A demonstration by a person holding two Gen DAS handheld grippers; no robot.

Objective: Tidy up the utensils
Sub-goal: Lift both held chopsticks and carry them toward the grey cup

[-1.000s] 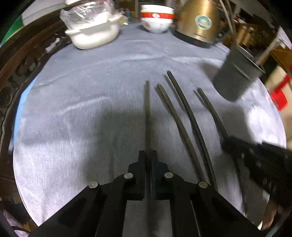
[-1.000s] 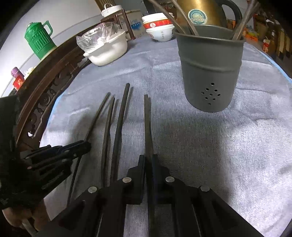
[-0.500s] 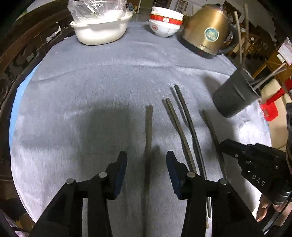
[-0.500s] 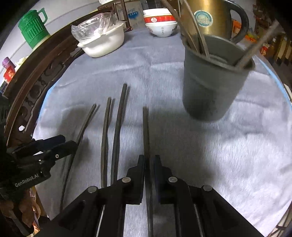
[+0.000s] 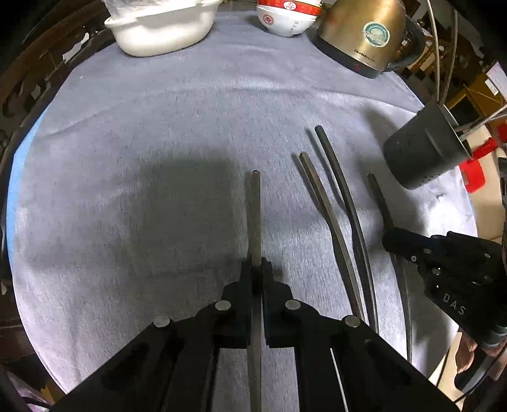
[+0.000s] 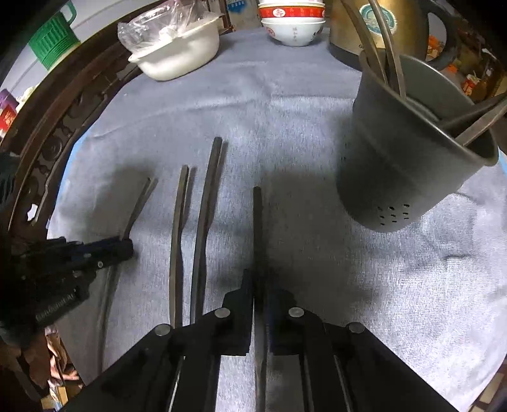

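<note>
My left gripper (image 5: 257, 269) is pinched tight on a dark chopstick (image 5: 254, 215), which runs straight out ahead between the two fingers and over the grey cloth (image 5: 158, 126). My right gripper (image 6: 259, 279) is doing the same with its own chopstick (image 6: 257, 222), fingers pressed in on both sides of it. I can't really tell whether either stick is lifted or lying flat on the cloth, the fisheye flattens everything.

Between the two held sticks there are two loose chopsticks lying side by side on the cloth, a shorter-looking one (image 5: 320, 196) and a longer one (image 5: 336, 177) just beside it, both roughly parallel to the ones I'm holding. In the right wrist view the same pair shows up to the left of my stick (image 6: 179, 222) (image 6: 207, 196).

The grey utensil holder (image 6: 405, 164) sits ahead and to the right of my right gripper, standing on the cloth, with a few drain holes low on its wall and several chopsticks already poking out of the top. From the left view it's way over at the right edge (image 5: 424, 152).

Further back along the far side of the table: a white dish (image 5: 164, 31) with plastic wrap in it, stacked red-and-white bowls (image 5: 285, 19), and a gold electric kettle (image 5: 364, 35). A green jug (image 6: 54, 38) sits off the table at the upper left.
</note>
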